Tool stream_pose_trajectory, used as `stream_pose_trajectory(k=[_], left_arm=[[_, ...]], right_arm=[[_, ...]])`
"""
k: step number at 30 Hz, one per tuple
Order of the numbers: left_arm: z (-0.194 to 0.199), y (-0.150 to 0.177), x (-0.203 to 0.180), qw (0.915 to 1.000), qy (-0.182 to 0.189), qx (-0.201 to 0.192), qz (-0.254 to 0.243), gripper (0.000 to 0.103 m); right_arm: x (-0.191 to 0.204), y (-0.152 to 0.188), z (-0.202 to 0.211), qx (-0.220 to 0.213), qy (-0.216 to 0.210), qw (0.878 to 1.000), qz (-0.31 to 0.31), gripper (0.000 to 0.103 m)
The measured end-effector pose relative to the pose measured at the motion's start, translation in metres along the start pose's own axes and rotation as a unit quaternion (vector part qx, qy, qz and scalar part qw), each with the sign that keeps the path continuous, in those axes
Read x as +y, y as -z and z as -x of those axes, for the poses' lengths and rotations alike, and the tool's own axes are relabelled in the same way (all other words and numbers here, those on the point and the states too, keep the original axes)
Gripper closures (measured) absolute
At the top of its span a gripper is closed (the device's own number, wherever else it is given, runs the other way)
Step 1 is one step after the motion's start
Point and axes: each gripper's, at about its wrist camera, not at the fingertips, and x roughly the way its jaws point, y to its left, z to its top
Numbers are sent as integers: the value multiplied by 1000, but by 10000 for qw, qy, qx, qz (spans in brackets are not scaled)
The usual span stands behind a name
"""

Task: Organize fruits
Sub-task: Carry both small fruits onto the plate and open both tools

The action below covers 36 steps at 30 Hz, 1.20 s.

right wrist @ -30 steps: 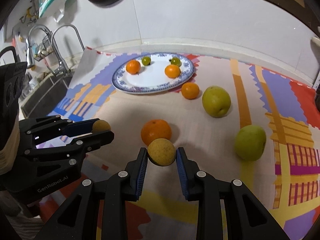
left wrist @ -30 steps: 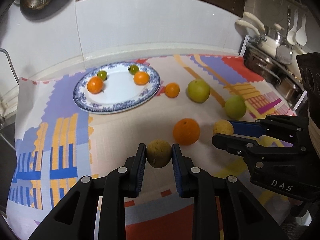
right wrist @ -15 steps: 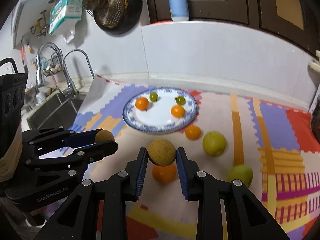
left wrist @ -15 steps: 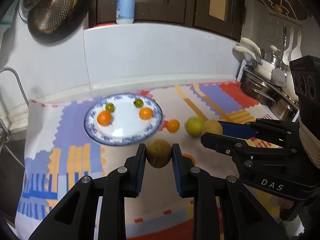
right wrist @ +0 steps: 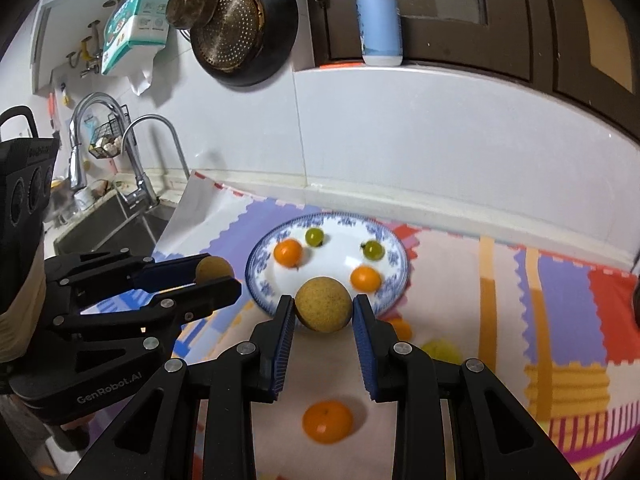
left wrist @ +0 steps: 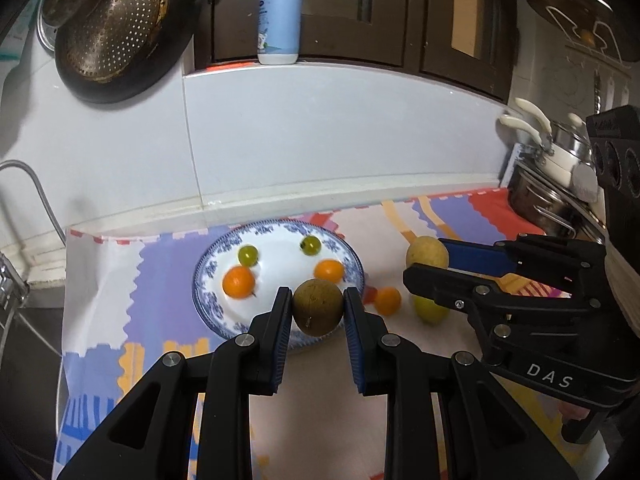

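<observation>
My left gripper [left wrist: 318, 312] is shut on a brown-green round fruit [left wrist: 319, 306], held in the air in front of the blue-rimmed plate [left wrist: 208, 276]. My right gripper [right wrist: 324, 312] is shut on a yellow-brown round fruit [right wrist: 324, 304], also raised near the plate [right wrist: 394, 280]. The plate holds two small oranges [left wrist: 239, 282] [left wrist: 329, 270] and two small green fruits [left wrist: 247, 255] [left wrist: 310, 245]. Each gripper shows in the other's view: the right one [left wrist: 430, 266], the left one [right wrist: 218, 276]. On the mat lie a large orange [right wrist: 327, 420], a small orange [left wrist: 387, 300] and a green pear [left wrist: 430, 312].
The colourful mat [right wrist: 560, 300] covers the counter. A sink with taps [right wrist: 136, 184] lies to the left. Pots [left wrist: 552, 200] stand at the right. A white tiled wall [left wrist: 320, 140] runs behind, with a hanging strainer pan [right wrist: 240, 28] and a soap bottle [left wrist: 280, 12] on the ledge.
Both grippers have risen and moved toward the plate, each still holding its fruit. The fruits on the mat and plate have not moved.
</observation>
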Motion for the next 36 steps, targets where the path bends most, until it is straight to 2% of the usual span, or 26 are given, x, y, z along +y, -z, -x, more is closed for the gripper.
stream_pose_trajectory(k=[9, 17, 28, 36], left_arm=[[-29, -27, 17, 9998, -182, 6, -25, 77], [-69, -42, 34, 9994, -216, 231, 118, 77], [-126, -43, 56, 9974, -207, 671, 148, 77], [-152, -38, 66, 9959, -155, 880, 140, 77]], right_arm=[[-10, -32, -32, 83, -131, 9999, -51, 73], [-20, -47, -73, 302, -211, 9991, -203, 73], [-38, -53, -135, 865, -216, 9952, -409, 73], [-48, -51, -168, 1230, -226, 9901, -636, 72]])
